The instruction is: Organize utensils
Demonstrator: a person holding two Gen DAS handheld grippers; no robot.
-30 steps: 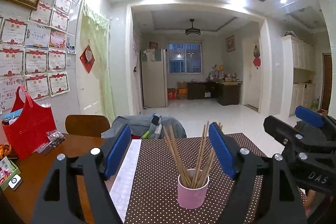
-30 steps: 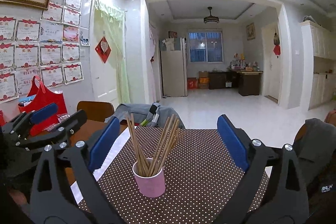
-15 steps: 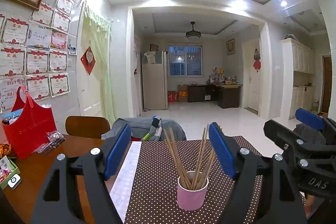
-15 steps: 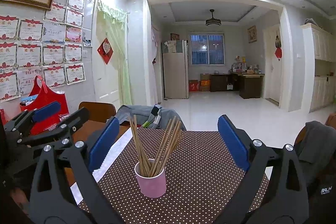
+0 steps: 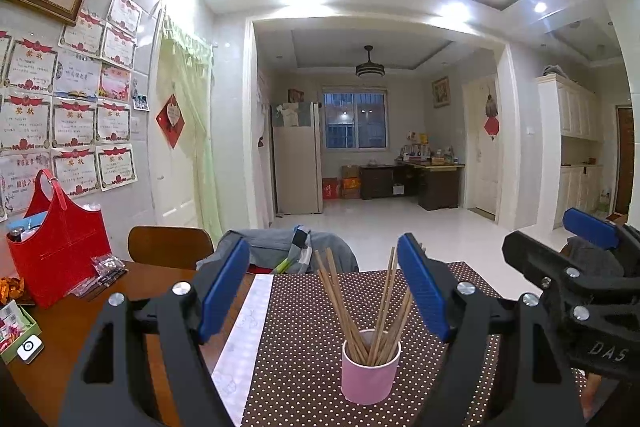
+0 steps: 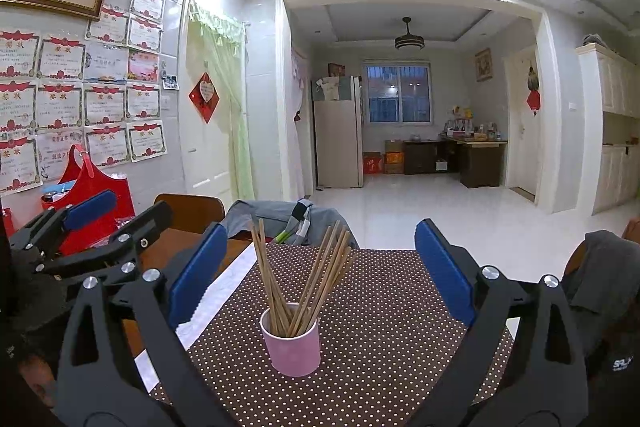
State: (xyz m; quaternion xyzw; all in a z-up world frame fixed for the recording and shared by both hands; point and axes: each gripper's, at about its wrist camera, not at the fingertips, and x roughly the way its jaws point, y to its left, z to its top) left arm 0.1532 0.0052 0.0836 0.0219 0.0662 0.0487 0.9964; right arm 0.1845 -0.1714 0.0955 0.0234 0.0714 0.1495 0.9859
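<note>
Several slim wooden chopsticks [image 5: 362, 303] are fanning from a round pink cup [image 5: 370, 367] on dotted brown cloth [image 6: 384, 311]; left hand-held gripper [image 5: 324, 289] and right hand-held gripper [image 6: 320, 269] are hovering wide open, empty.

The pink cup [image 5: 370, 367] looks like smooth matt plastic or paper, and the chopsticks [image 5: 366, 307] in it are plain light wood. The brown dotted tablecloth [image 6: 392, 307] is matt cloth, and the table [image 5: 72, 331] beside it is glossy wood. Both grippers have matt black plastic frames, blue pads [image 6: 444, 269] and shiny metal screws [image 5: 181, 287].
</note>
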